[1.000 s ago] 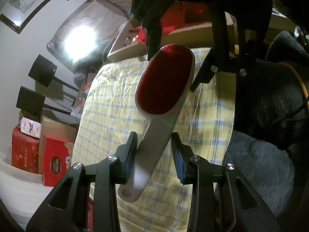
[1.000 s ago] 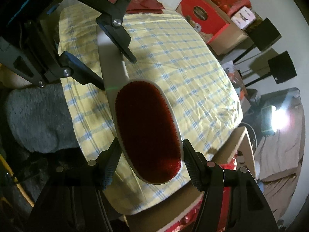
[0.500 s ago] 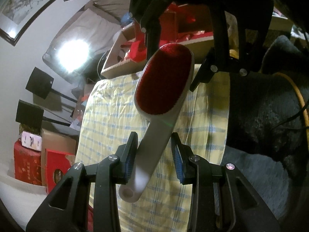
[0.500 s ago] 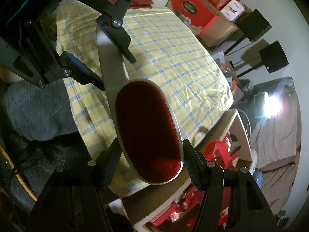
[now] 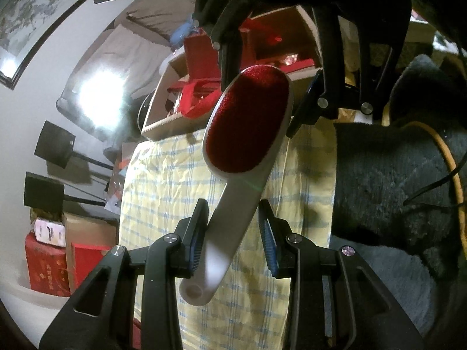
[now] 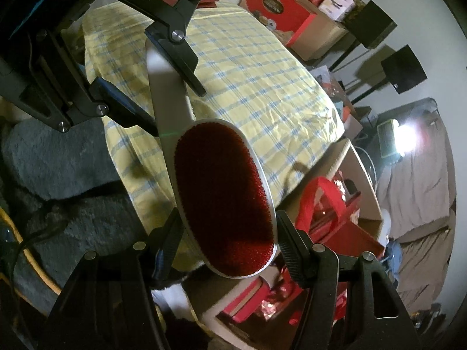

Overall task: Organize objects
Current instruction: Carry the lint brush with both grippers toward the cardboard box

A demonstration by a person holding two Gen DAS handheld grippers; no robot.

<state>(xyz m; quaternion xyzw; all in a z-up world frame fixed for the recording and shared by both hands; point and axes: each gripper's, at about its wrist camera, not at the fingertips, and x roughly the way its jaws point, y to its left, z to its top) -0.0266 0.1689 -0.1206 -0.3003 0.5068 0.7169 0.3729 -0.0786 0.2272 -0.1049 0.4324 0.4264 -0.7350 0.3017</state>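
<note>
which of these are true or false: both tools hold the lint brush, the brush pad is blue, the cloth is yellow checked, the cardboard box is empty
1. Both tools hold the lint brush. True: the left tool is on the handle, the right tool on the head.
2. The brush pad is blue. False: it is red.
3. The cloth is yellow with blue checks. True.
4. The cardboard box is empty. False: a red bag sits inside.
</note>
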